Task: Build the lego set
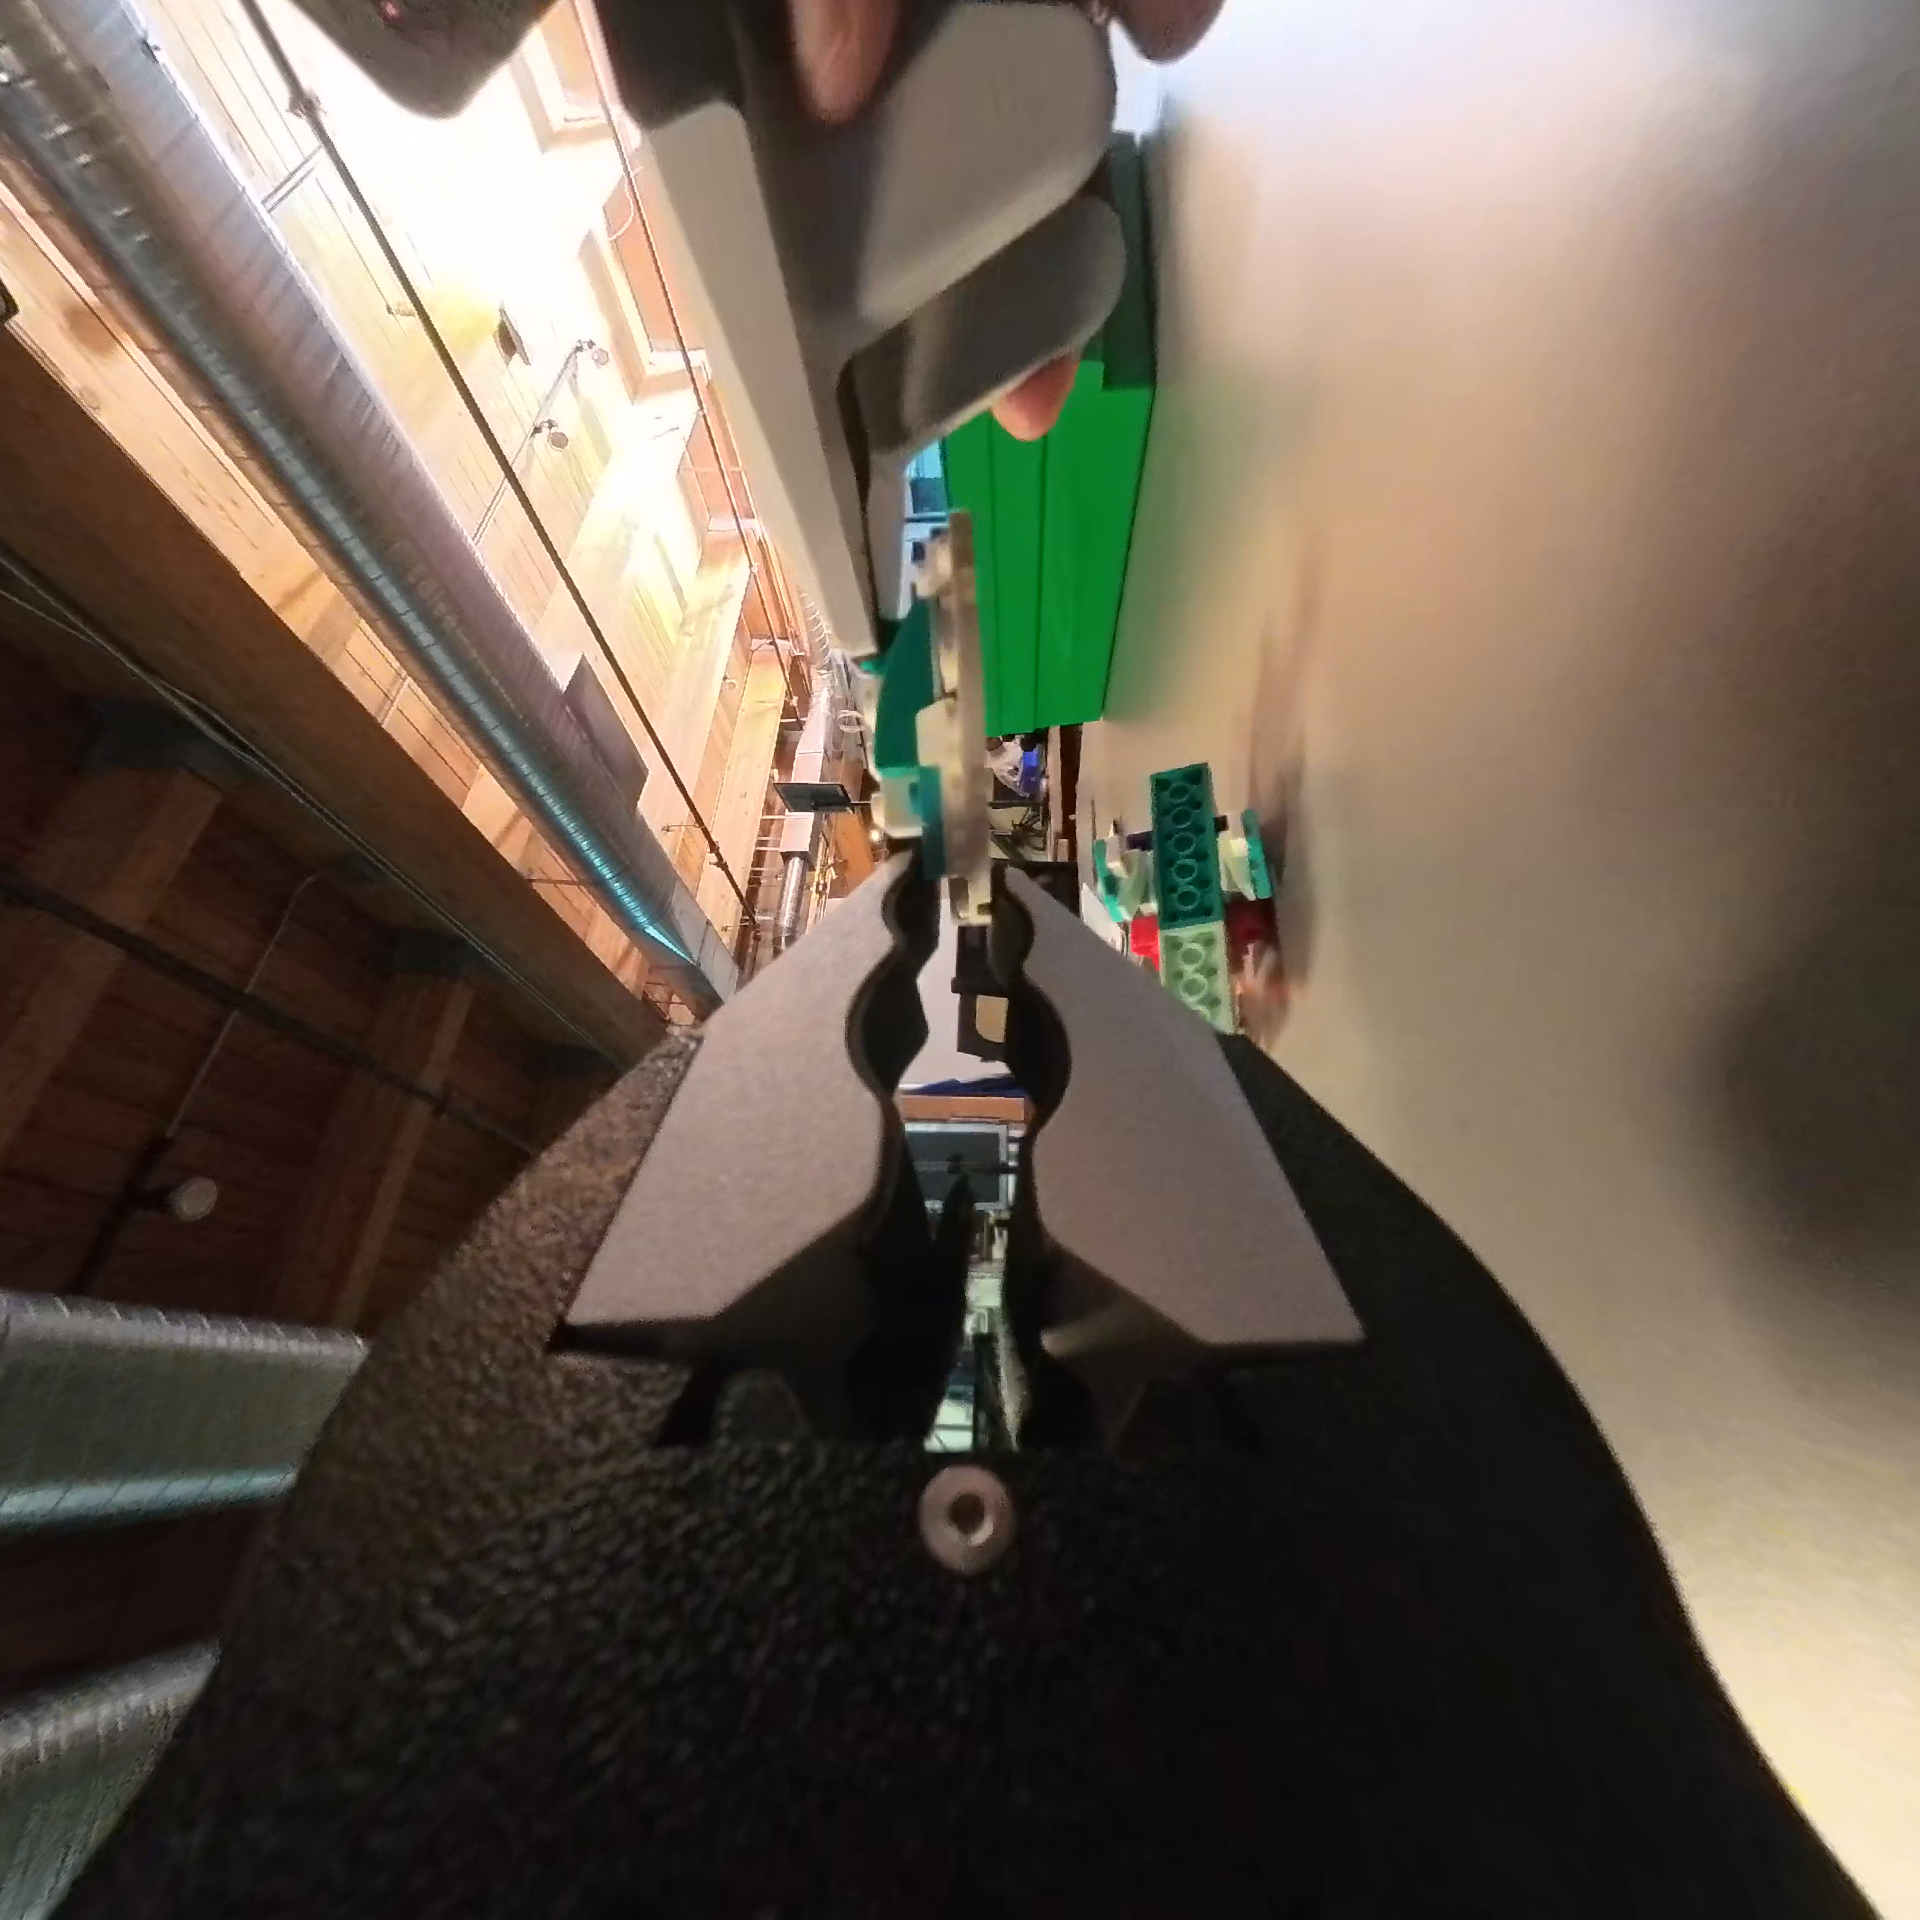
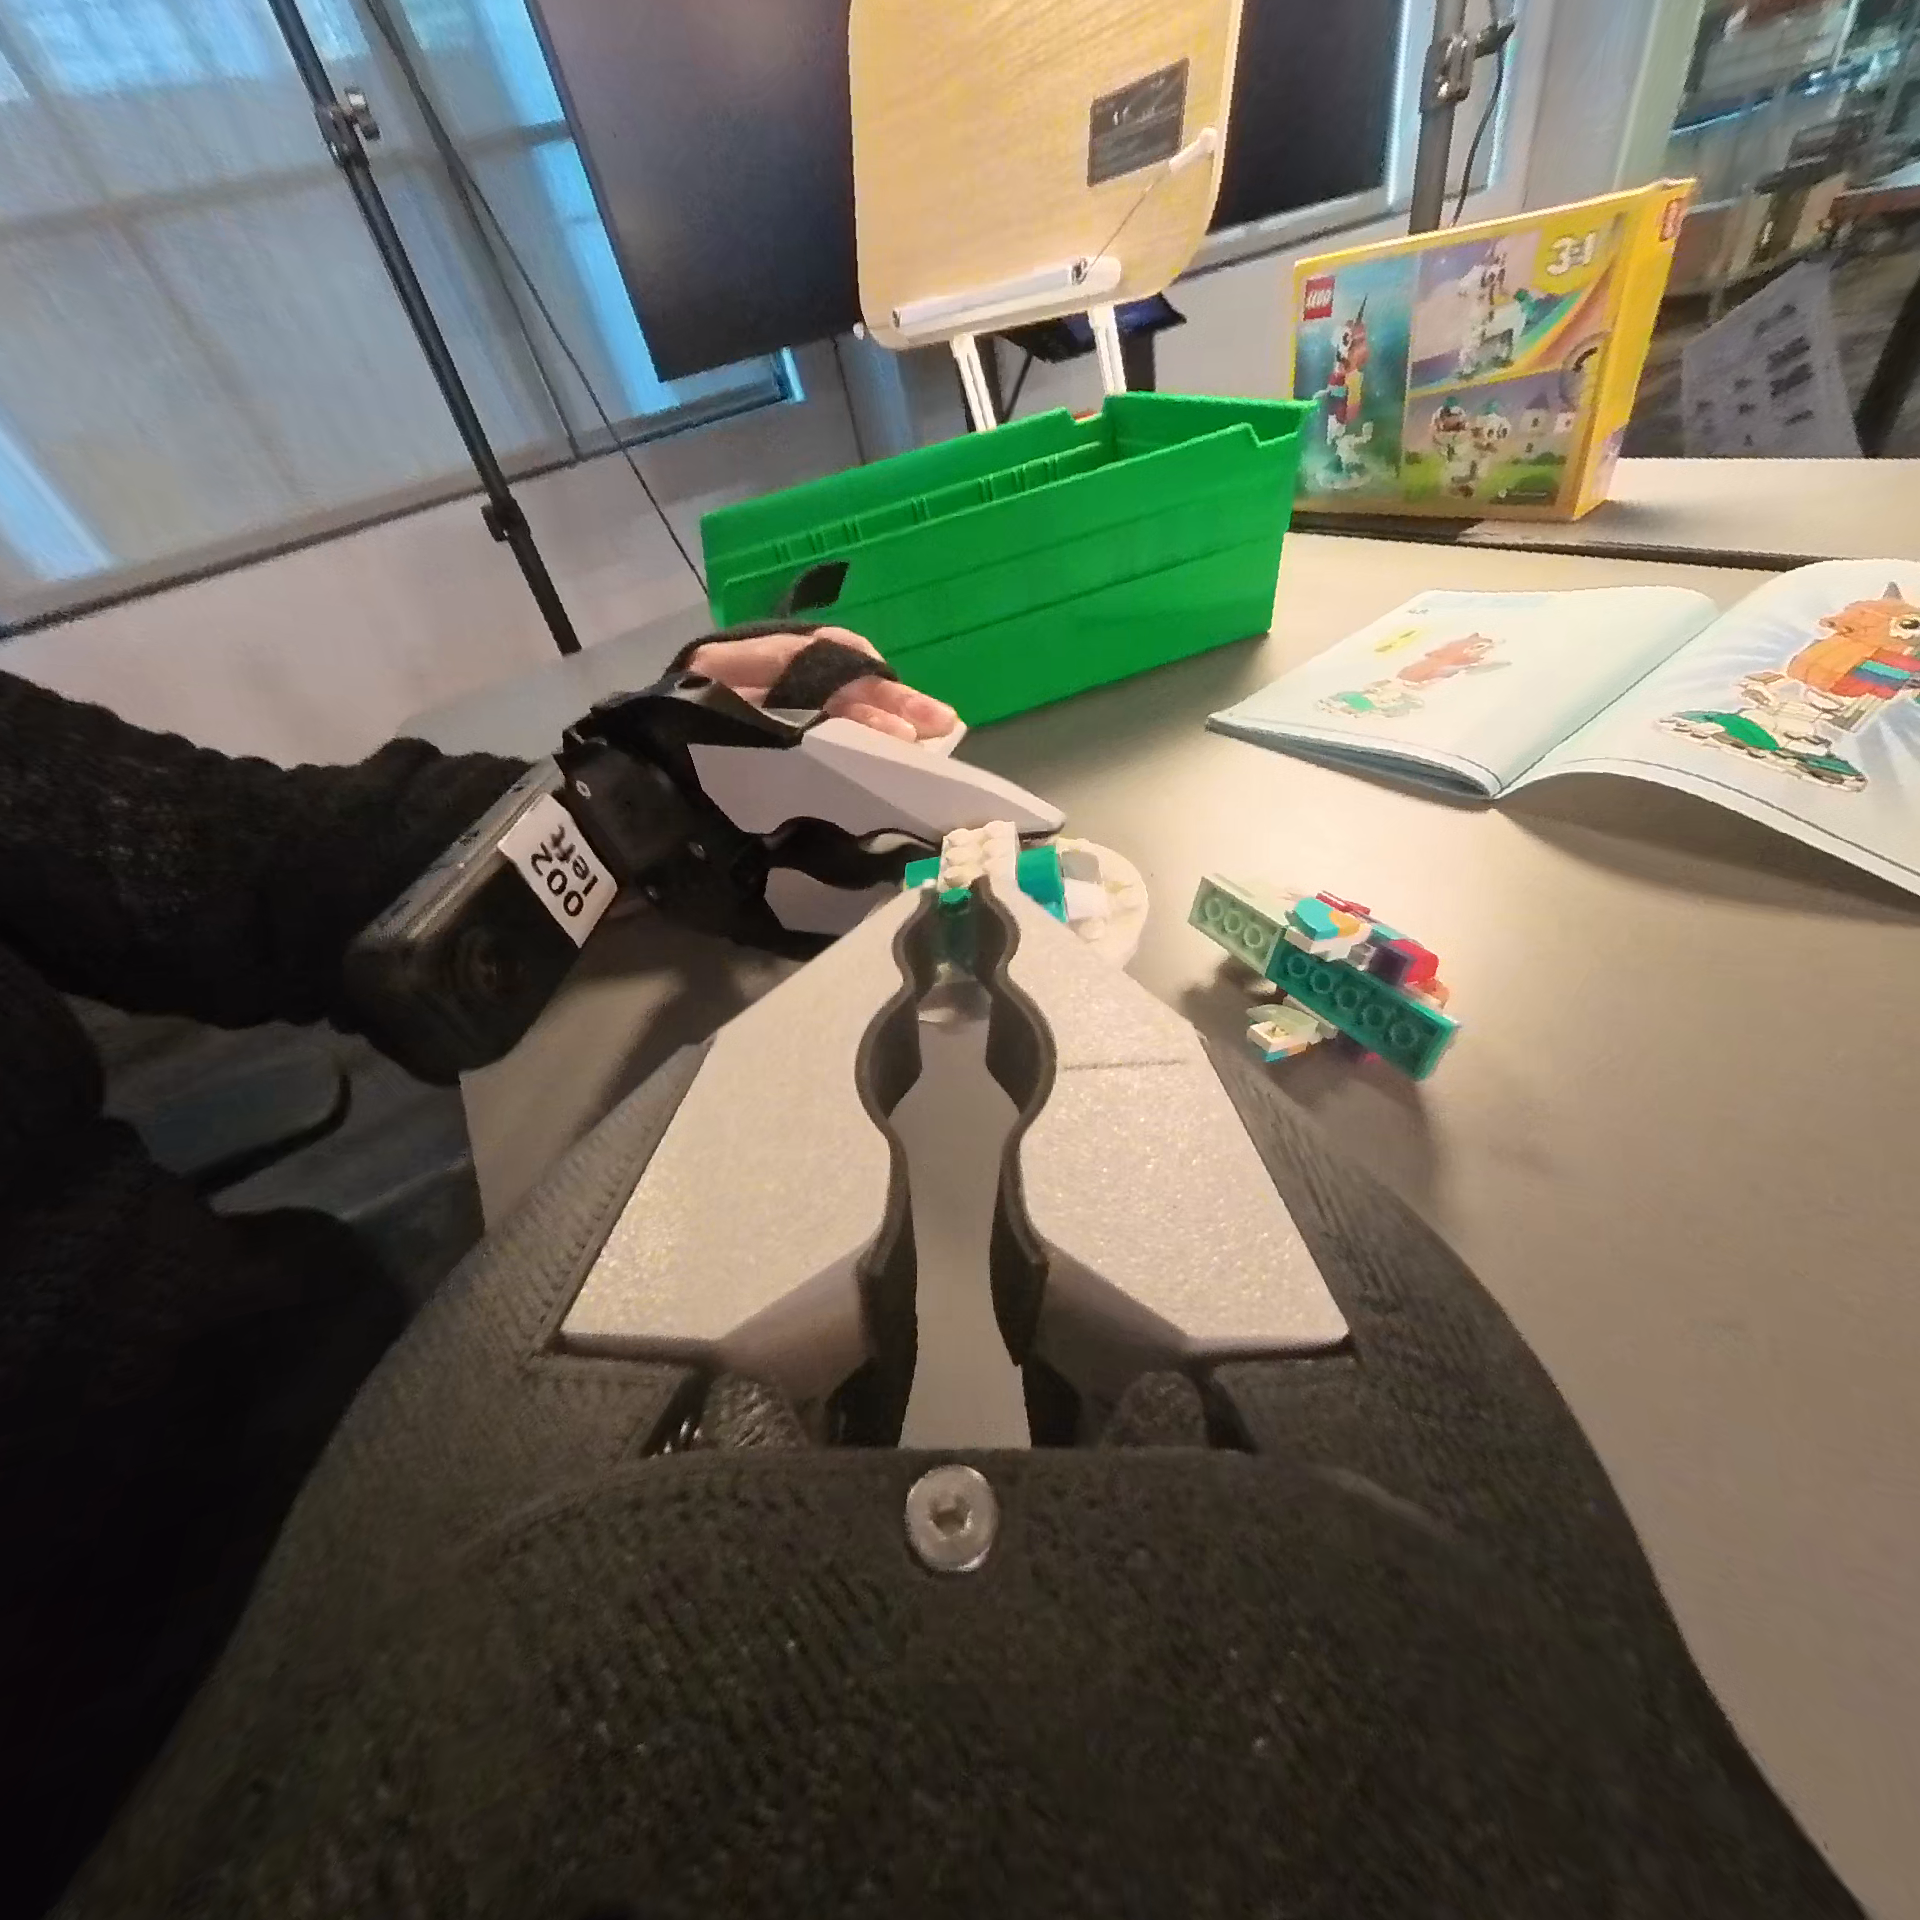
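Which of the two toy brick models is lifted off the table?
The small teal and white model on a round plate, pinched between both grippers. The other, a model with long teal and pale green bricks, lies on the table to its right, untouched.

A white sticker (image 2: 566,878) with black characters sits on the black camera of the left gripper (image 2: 1023,831). A yellow cardboard toy box (image 2: 1475,374) at the grey table's (image 2: 1558,1195) far edge carries a brand logo and large numerals. An open instruction booklet (image 2: 1558,696) near the right edge shows printing too small to read. A dark plaque (image 2: 1138,123) on the pale wooden board (image 2: 987,156) is illegible.
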